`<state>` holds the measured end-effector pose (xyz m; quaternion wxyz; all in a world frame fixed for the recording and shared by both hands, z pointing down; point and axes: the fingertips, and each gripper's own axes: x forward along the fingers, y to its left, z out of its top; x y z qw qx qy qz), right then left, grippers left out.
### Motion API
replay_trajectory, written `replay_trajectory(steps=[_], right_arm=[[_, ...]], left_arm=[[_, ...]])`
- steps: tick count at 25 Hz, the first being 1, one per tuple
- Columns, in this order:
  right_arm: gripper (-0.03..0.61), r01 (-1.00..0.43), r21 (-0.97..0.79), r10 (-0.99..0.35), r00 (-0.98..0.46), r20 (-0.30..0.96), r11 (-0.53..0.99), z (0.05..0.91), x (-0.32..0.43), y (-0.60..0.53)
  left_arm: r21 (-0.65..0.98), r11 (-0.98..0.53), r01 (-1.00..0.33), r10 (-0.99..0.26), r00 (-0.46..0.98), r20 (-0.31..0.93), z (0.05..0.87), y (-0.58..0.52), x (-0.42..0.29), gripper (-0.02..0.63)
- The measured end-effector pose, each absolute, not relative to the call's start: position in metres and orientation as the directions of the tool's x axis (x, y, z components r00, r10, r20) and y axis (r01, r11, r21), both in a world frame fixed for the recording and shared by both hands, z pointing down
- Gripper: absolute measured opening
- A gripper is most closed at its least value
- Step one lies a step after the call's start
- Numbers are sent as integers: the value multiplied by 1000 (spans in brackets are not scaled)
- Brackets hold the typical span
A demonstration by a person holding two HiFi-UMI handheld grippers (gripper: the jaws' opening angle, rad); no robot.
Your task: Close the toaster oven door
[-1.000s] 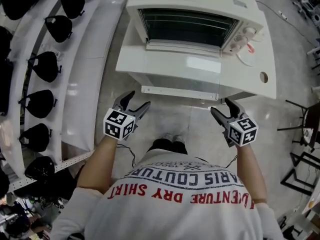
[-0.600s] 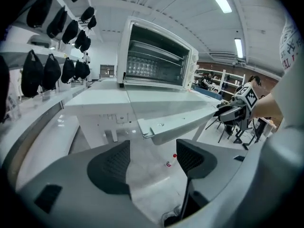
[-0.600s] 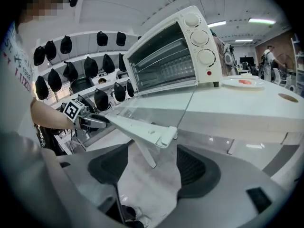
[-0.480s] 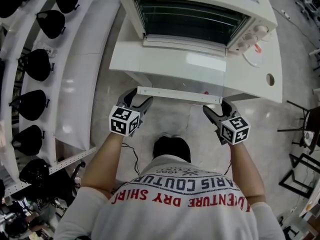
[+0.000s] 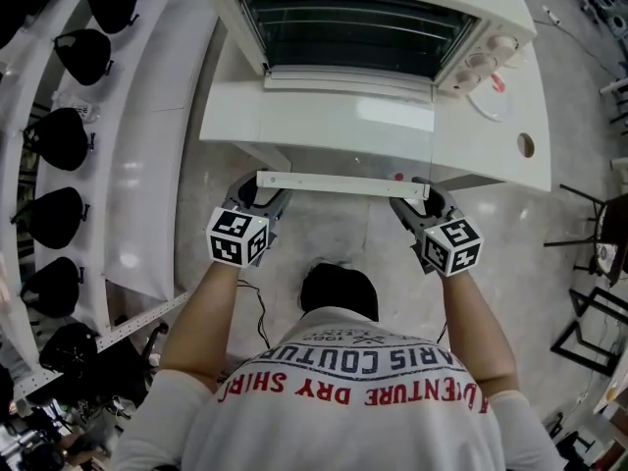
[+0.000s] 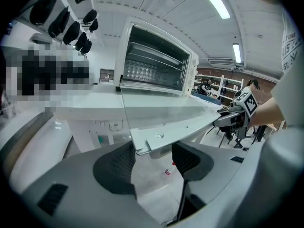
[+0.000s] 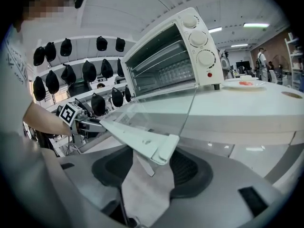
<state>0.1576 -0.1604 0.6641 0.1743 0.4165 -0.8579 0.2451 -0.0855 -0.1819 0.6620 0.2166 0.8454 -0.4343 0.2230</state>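
Observation:
A white toaster oven (image 5: 373,8) stands on a white table, its glass door (image 5: 324,116) folded down flat toward me. The door's white handle bar (image 5: 341,183) runs along the front edge. My left gripper (image 5: 263,196) is at the bar's left end and my right gripper (image 5: 417,204) at its right end. In the left gripper view the bar's end (image 6: 152,139) lies between the closing jaws of the left gripper (image 6: 154,158), with a gap at one pad. In the right gripper view the other end (image 7: 159,148) sits between the closing jaws of the right gripper (image 7: 152,167).
The white table (image 5: 520,175) carries a small plate (image 5: 488,106) right of the oven and has a round hole (image 5: 526,146). Curved white shelves with several black caps (image 5: 59,135) run along the left. Dark chair frames (image 5: 589,332) stand at the right.
Both grippers rose from below the door up to the ends of the handle bar, and their jaws have narrowed around it. The door still lies flat.

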Motion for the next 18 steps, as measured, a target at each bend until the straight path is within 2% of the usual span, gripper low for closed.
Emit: replay_trajectory(steps=[4,18], right_arm=[[198,-796,-253,-628,-594,502,550,662,154,-159],[147,-802,-251,-645,-588,489,542,655,159,-158]], left_arm=[[170,-533,-829,-641,527,558,661,-180,-84,234],[206,-511,-834,-660,535,528,651,-177,-83,202]])
